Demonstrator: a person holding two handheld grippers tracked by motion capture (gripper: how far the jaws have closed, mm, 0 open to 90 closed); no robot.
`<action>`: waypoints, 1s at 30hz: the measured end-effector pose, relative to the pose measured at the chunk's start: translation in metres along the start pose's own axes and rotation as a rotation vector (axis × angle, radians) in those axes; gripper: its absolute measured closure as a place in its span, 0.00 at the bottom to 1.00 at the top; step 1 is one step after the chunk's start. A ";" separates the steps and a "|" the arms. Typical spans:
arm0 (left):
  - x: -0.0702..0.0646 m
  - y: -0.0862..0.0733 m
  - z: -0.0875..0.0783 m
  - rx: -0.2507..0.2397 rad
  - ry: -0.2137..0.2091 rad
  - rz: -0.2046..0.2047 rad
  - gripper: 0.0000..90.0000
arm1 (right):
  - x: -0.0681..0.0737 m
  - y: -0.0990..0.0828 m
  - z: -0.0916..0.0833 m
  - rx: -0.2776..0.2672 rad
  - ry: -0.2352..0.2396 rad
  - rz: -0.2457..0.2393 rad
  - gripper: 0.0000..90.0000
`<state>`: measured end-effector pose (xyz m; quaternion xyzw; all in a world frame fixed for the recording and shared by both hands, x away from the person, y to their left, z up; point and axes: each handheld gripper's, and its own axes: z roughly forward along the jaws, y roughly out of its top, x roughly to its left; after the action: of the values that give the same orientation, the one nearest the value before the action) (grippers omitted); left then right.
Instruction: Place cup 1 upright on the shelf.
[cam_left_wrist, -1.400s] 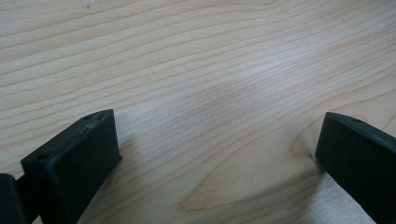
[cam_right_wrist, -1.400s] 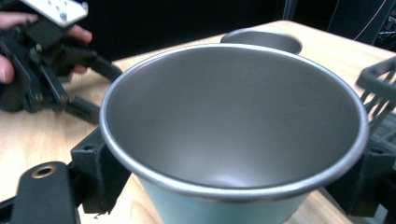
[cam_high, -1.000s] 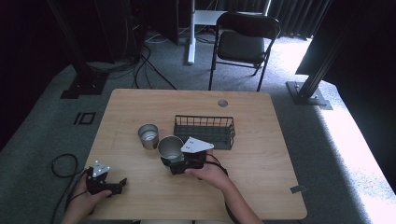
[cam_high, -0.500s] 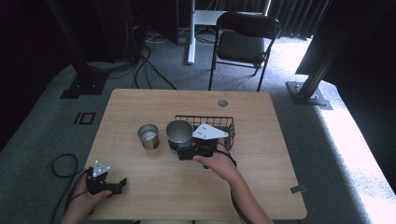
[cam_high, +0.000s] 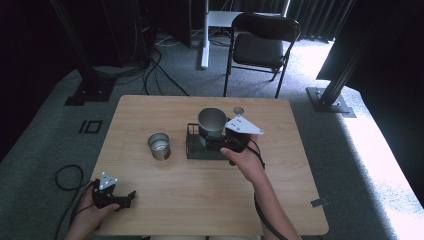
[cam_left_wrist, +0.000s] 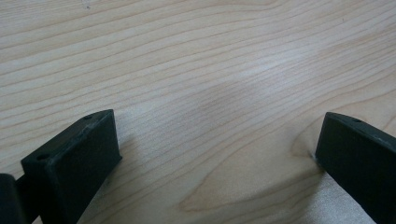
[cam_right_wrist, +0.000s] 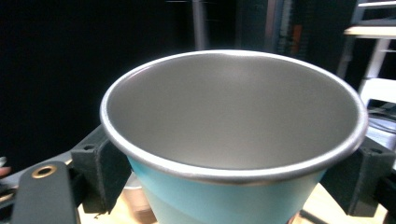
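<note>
My right gripper is shut on a steel cup with a teal outside and holds it upright, in the air over the black wire basket. In the right gripper view the cup sits between both fingers, and its inside looks bare. A second steel cup stands on the wooden table left of the basket. Near the table's front left corner my left gripper rests low and open. Its jaws stand wide apart over bare wood.
A small round grommet sits in the tabletop behind the basket. Beyond the table stand a black folding chair, a white desk leg and black frame posts. Cables lie on the grey carpet.
My right gripper has lifted the teal cup from the table in front of the basket and carried it away from the person, over the basket. The left gripper has stayed put.
</note>
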<state>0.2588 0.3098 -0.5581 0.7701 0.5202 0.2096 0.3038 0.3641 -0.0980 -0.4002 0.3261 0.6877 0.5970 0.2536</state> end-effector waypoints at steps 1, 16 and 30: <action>0.000 0.000 0.000 0.001 0.000 0.000 0.00 | -0.004 -0.001 0.000 -0.001 -0.024 0.006 0.15; 0.000 0.000 0.000 0.000 0.000 -0.001 0.00 | -0.052 -0.032 0.003 0.083 -0.288 0.018 0.15; 0.000 0.000 0.000 0.001 0.000 0.000 0.00 | -0.069 -0.069 0.010 0.158 -0.358 0.074 0.15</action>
<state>0.2588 0.3098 -0.5580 0.7703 0.5203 0.2093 0.3036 0.4068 -0.1481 -0.4731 0.4708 0.6640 0.4826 0.3233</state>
